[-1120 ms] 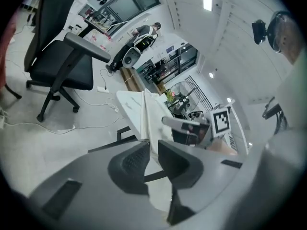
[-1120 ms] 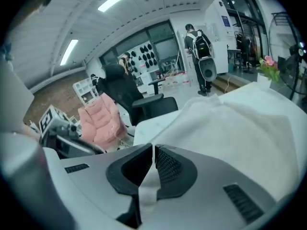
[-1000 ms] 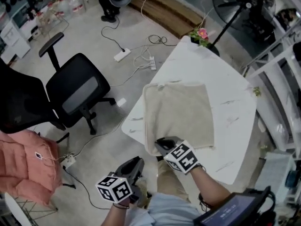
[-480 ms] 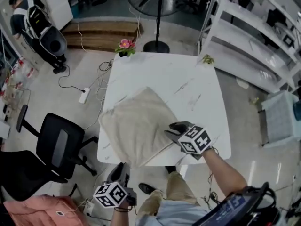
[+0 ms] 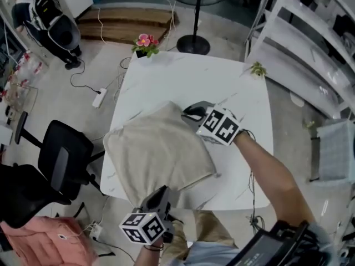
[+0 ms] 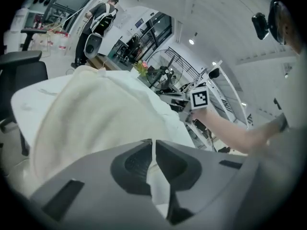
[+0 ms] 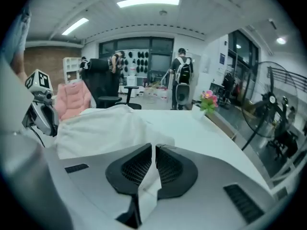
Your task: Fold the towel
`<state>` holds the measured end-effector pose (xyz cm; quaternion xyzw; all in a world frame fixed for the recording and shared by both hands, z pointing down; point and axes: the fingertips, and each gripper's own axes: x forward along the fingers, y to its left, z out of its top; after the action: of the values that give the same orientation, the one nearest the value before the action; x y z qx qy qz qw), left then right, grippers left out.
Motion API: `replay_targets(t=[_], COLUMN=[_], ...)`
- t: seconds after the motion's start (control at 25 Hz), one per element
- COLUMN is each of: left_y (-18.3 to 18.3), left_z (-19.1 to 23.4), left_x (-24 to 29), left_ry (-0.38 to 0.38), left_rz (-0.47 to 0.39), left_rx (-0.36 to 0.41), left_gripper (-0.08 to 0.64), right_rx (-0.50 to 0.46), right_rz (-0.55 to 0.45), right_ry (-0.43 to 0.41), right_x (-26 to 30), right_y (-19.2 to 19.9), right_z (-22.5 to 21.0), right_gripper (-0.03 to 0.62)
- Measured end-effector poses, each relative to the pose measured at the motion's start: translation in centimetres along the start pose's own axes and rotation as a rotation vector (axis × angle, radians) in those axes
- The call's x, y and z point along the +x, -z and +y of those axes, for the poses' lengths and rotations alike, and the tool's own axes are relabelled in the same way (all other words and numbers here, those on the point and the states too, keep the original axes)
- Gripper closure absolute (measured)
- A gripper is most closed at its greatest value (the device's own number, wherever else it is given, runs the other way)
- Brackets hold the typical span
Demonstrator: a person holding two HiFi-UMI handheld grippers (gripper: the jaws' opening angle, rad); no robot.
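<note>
The towel (image 5: 158,154) is being pinched at two opposite corners. The right gripper (image 5: 191,112) is clamping its ribbed black pads on the far corner, and a pale strip of cloth is showing between its jaws, which have just been closing. The left gripper (image 5: 163,193) is gripping the near corner at the table's near edge. Its jaws have also just been closing, almost together, with thin fabric between them.

The towel is a beige, soft-napped square, sitting cornerwise and slightly humped on the left half of the table (image 5: 233,87). The table is a smooth white slab with faint grey veins. A potted flower (image 5: 145,42) with pink blooms is standing at its far left corner. A black office chair (image 5: 61,159) and a pink garment (image 5: 33,243) are sitting on the floor to the left.

Half a second ago the right gripper was hovering over the towel's near right edge, and the left gripper was hanging below the table edge, clear of the cloth. A second ago the towel was lying flatter.
</note>
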<state>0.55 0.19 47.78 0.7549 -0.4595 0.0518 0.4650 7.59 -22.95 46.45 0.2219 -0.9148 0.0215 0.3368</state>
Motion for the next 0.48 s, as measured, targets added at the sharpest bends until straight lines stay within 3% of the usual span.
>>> replay_targets(t=[0.16, 0.28, 0.48], left_y=[1.3, 2.0, 4.2], left_z=[-4.3, -4.9, -3.1], left_x=[4.7, 7.4, 9.7], left_ry=[0.036, 0.002, -0.079], left_rz=[0.043, 0.081, 0.201], left_rx=[-0.013, -0.065, -0.122], left_gripper=[0.54, 0.545, 0.545], right_rx=[-0.146, -0.213, -0.341], right_rz=[-0.004, 0.021, 0.121], right_ry=[-0.132, -0.231, -0.233], right_x=[3.7, 6.0, 9.1], right_y=[-1.1, -0.7, 1.4], right_z=[-0.5, 0.0, -0.7], right_gripper=[0.571, 0.577, 0.577])
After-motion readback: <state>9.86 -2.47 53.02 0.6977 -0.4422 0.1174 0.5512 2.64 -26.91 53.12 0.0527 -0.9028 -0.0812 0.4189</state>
